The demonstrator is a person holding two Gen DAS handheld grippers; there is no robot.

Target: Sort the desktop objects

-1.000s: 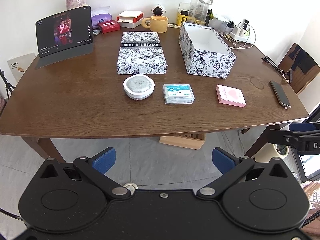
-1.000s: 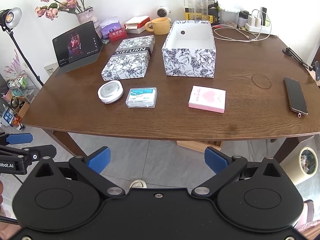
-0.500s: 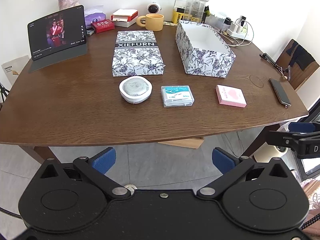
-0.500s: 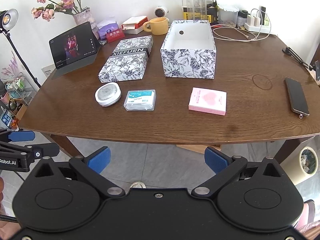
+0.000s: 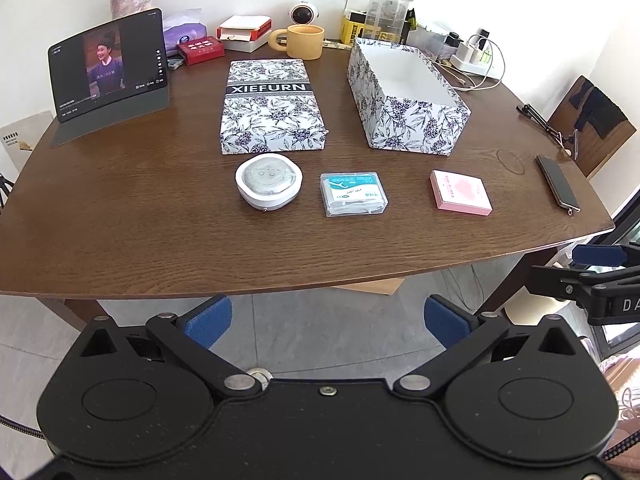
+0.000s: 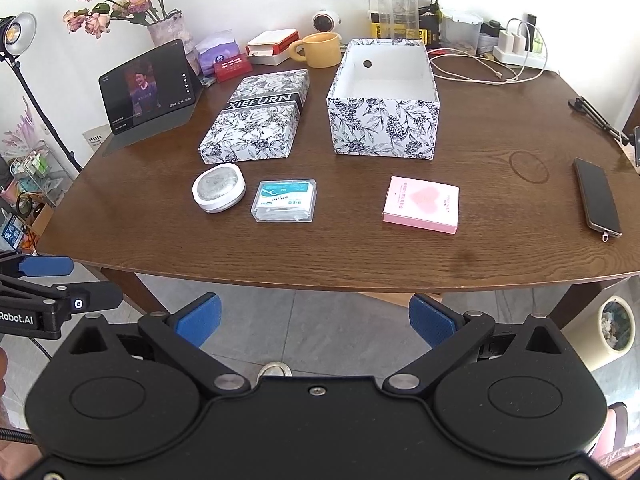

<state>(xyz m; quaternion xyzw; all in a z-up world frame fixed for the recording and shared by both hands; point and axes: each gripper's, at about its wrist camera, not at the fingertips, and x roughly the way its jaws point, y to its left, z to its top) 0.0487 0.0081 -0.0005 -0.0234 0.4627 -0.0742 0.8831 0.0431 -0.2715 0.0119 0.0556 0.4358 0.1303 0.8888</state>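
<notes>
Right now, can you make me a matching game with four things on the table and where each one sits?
Things
1. round white case
2. pink box
3. phone
4. yellow mug

Places
A. behind the flowered lid
B. near the table's right edge
C. in front of the flowered lid
D. in front of the open flowered box

Pairs: 1-C, 2-D, 3-B, 4-A

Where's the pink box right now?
In both wrist views the pink box lies flat on the table near its front edge, in front of the open floral box, right of the clear plastic case.
</notes>
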